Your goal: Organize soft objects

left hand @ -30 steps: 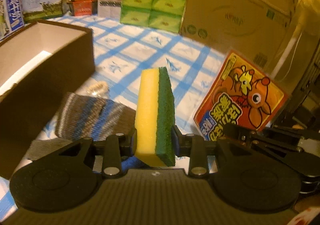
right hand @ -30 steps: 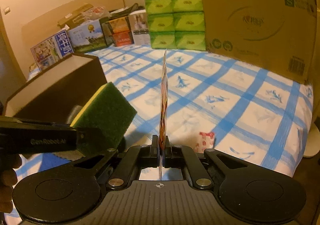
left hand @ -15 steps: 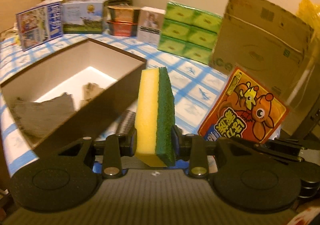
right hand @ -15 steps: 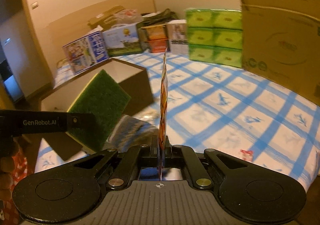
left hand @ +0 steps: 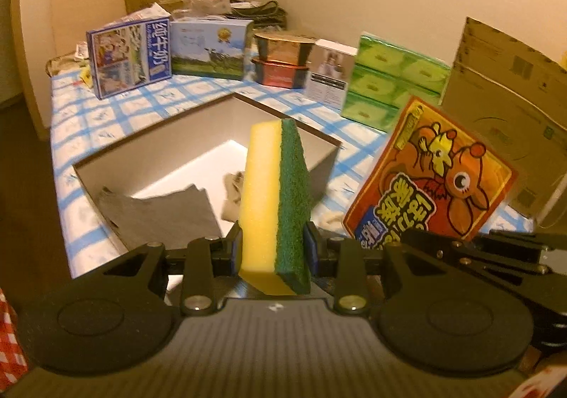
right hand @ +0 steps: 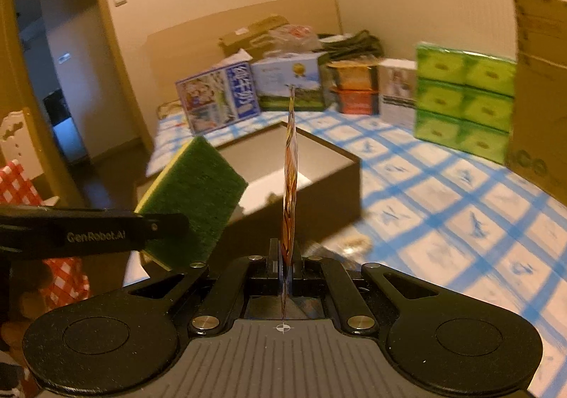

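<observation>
My left gripper (left hand: 273, 252) is shut on a yellow and green sponge (left hand: 274, 199), held upright on its edge above the near side of an open brown box (left hand: 329, 164). Inside the box lie a grey cloth (left hand: 159, 217) and a small beige soft item (left hand: 232, 196). My right gripper (right hand: 285, 265) is shut on a thin orange cartoon packet (right hand: 290, 178), seen edge-on here and face-on as the packet (left hand: 432, 181) in the left wrist view. The sponge (right hand: 195, 199) and left gripper arm (right hand: 92, 233) appear at the left of the right wrist view, in front of the box (right hand: 340, 174).
A blue-checked cloth (right hand: 443, 206) covers the surface. Along the back stand printed cartons (left hand: 129, 57), stacked tubs (left hand: 283, 57), green tissue packs (left hand: 393, 79) and a big cardboard box (left hand: 510, 93). A small pale item (right hand: 354, 242) lies on the cloth by the box. A doorway (right hand: 46, 79) opens at the left.
Both grippers have risen and swung left toward the brown box, each keeping its hold. The box interior now shows; the striped cloth below the sponge has dropped out of sight.
</observation>
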`<action>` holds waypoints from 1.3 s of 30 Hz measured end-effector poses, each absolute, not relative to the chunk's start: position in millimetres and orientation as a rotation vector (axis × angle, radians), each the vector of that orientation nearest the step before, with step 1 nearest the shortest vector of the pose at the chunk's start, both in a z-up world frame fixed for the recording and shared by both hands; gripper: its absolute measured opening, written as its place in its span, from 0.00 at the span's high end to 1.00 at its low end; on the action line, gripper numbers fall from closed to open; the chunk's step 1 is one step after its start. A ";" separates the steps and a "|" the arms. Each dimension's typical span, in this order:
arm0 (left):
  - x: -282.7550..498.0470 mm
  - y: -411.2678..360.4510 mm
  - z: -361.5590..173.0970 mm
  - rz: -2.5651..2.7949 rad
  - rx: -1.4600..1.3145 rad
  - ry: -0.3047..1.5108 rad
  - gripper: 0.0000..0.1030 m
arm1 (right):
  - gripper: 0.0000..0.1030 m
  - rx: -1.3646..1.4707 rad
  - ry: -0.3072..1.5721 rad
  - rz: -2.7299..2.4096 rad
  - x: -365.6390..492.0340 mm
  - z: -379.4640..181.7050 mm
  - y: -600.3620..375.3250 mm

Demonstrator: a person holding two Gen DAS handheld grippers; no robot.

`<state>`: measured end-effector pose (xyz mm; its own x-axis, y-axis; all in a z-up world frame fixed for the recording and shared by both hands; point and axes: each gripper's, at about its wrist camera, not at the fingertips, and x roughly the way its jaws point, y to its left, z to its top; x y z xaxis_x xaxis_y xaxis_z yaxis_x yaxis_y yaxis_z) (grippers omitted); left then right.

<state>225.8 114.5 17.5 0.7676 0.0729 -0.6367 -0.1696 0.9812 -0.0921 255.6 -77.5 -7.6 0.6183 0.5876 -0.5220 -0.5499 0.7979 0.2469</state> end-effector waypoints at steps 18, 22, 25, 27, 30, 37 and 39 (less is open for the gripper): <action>308.1 191.7 19.5 0.246 -0.161 0.711 0.70 | 0.98 0.004 0.574 0.719 344.4 8.5 0.4; 329.9 202.9 13.0 0.265 -0.168 0.730 0.70 | 0.98 -0.004 0.578 0.720 371.9 5.6 12.3; 344.3 208.1 6.9 0.270 -0.166 0.743 0.70 | 0.98 -0.026 0.584 0.712 393.3 1.4 20.9; 353.3 210.1 1.7 0.269 -0.164 0.755 0.70 | 0.98 -0.054 0.587 0.705 405.1 -2.7 26.8; 365.8 211.8 -7.0 0.270 -0.161 0.775 0.70 | 0.98 -0.094 0.600 0.695 419.8 -12.7 34.9; 390.3 214.2 -26.5 0.268 -0.165 0.823 0.69 | 0.98 -0.165 0.638 0.665 444.5 -41.8 48.0; 396.8 216.3 -29.7 0.270 -0.163 0.831 0.69 | 0.98 -0.174 0.647 0.657 449.8 -47.6 50.6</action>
<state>396.8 216.3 -29.7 0.6429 0.1727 -0.7463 -0.2996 0.9533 -0.0375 449.8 50.6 -47.6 0.6057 0.5124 -0.6088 -0.6166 0.7858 0.0479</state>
